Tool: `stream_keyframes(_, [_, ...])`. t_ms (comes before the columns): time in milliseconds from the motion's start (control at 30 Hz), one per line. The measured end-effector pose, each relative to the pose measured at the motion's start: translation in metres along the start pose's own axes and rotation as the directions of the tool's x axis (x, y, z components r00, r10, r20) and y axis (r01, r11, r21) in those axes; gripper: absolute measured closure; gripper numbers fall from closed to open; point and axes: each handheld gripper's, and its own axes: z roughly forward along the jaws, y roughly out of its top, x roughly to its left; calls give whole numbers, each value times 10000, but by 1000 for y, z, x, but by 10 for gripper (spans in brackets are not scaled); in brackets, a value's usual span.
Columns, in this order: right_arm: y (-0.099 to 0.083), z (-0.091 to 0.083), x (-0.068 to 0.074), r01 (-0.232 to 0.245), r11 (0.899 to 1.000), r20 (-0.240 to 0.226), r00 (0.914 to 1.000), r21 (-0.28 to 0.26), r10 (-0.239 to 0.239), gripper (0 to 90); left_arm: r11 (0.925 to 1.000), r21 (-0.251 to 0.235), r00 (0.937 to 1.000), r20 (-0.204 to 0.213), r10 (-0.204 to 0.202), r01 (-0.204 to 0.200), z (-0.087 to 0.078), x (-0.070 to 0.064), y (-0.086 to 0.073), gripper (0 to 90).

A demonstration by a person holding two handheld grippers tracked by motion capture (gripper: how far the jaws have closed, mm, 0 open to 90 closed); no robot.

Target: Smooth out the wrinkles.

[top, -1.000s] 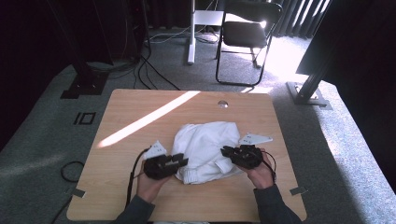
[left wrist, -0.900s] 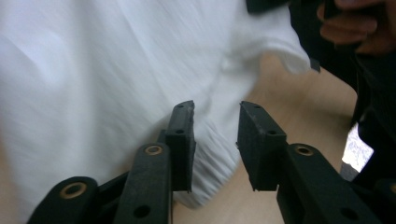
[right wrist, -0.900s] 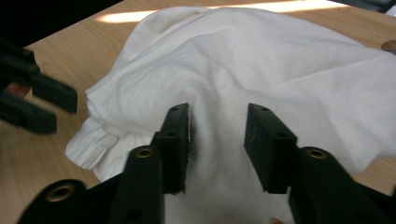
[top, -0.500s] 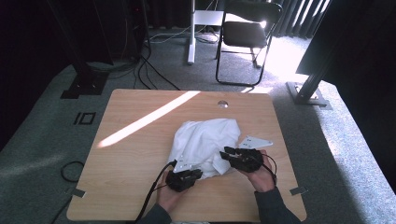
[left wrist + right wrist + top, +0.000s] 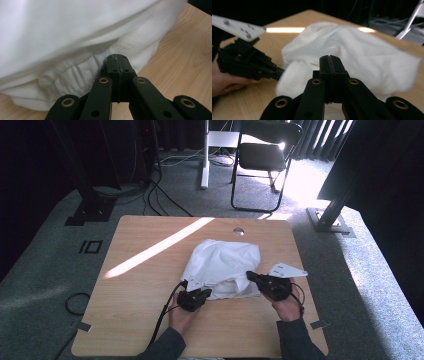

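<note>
No readable text, label, brand, number or sign anywhere.

Overhead looks forward-down; both tongs cameras sit close, seemingly sharing the cloth [image 5: 223,267].

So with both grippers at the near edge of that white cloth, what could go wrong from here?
The left gripper has its jaws shut with no cloth visibly between them, so a pull may leave the white cloth behind. The cloth is bunched in layers, so either gripper might catch the wrong layer. The right gripper sits close to the left one, so they could knock together.
</note>
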Motion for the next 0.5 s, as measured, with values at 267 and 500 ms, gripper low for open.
stream_keyframes(267, [-49,-12,-35,-590,9817,583,9971,1813,492,900,9994,297,9997,-210,-148,155,4,7,-3,900])
stream_keyframes(500, [-80,-1,-56,-1619,9422,1999,9742,2935,1051,875,9985,478,9995,-149,-261,268,7,11,-9,900])
